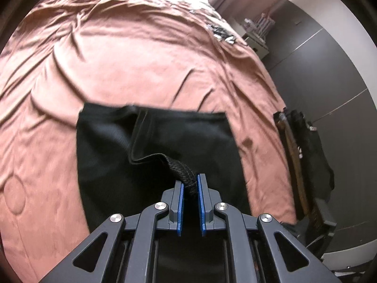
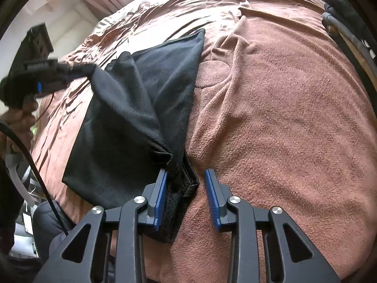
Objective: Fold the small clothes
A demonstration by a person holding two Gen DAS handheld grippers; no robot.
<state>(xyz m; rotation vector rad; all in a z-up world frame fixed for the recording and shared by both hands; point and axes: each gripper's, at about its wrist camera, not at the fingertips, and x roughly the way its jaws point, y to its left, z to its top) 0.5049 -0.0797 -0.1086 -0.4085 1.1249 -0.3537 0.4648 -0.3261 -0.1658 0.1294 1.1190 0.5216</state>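
Black mesh shorts on pink bedspread, long axis running away from right gripper, whose half-open jaws straddle waistband without clamping it; left gripper pinches lifted corner.

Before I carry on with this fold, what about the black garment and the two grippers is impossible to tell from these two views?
- Black garment, left wrist view: near edge hidden behind the left gripper; type unclear.
- Right wrist view: right gripper has a gap at one pad, so its grip is unsure; folds hide the layers.
- Left gripper there is blurred at the frame's edge.
- Dark items beside the bedspread, left wrist view: too small and distorted.
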